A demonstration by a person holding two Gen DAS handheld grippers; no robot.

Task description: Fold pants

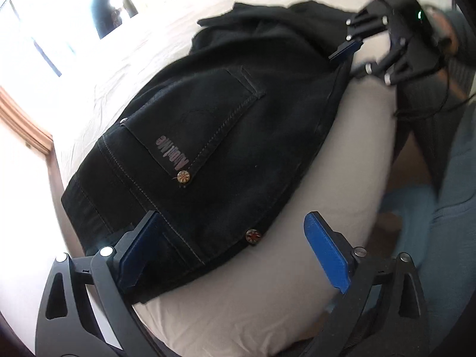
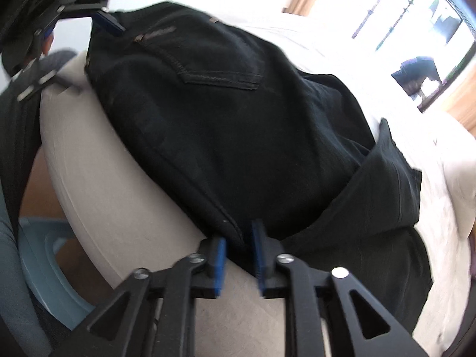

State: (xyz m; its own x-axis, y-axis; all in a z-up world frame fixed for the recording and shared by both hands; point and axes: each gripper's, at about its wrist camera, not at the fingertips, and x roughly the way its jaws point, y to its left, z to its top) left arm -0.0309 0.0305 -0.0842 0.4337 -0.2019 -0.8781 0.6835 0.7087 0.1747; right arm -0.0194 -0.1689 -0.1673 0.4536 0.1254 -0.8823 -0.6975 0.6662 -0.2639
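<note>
Black denim pants point(image 1: 226, 136) lie folded on the pale bed sheet point(image 1: 267, 297), near its front edge, back pocket up. Left gripper point(image 1: 235, 255) stands wide open over the waistband corner, gripping nothing. Right gripper point(image 2: 238, 255) has narrow jaws flanking the folded side edge; the pads appear clear of the cloth. Judged handling: heavy, limp, non-slip fabric; take hold at the thick seams or waistband. Lower legs are bunched and partly hidden; layer count is unclear.
</note>
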